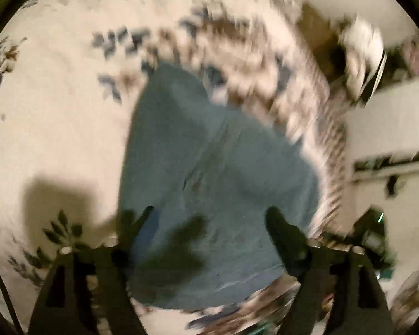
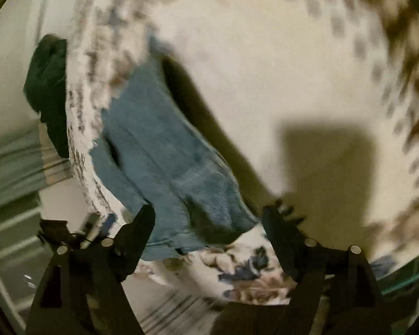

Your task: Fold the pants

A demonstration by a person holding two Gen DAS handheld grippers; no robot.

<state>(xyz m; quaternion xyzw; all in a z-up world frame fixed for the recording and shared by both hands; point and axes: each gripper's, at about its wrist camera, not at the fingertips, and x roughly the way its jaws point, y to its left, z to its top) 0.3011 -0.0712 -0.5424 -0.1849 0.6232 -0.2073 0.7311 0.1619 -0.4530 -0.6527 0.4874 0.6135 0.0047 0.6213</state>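
A: Where were the blue denim pants (image 1: 209,173) recorded?

B: They were noted lying on the white floral-patterned bedspread (image 1: 56,106), near its edge, apparently doubled along their length.

A: And the grippers?

B: Left gripper (image 1: 209,220) and right gripper (image 2: 209,217) were logged above the denim, jaws apart, nothing clamped. Heavy blur was noted. Further crosswise folds were judged outstanding.

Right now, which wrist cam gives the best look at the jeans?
Left wrist: the jeans fill the centre, outline mostly visible on the floral bedspread, though blurred. Right wrist shows only a narrower strip running to the bed's edge, between the open fingers.
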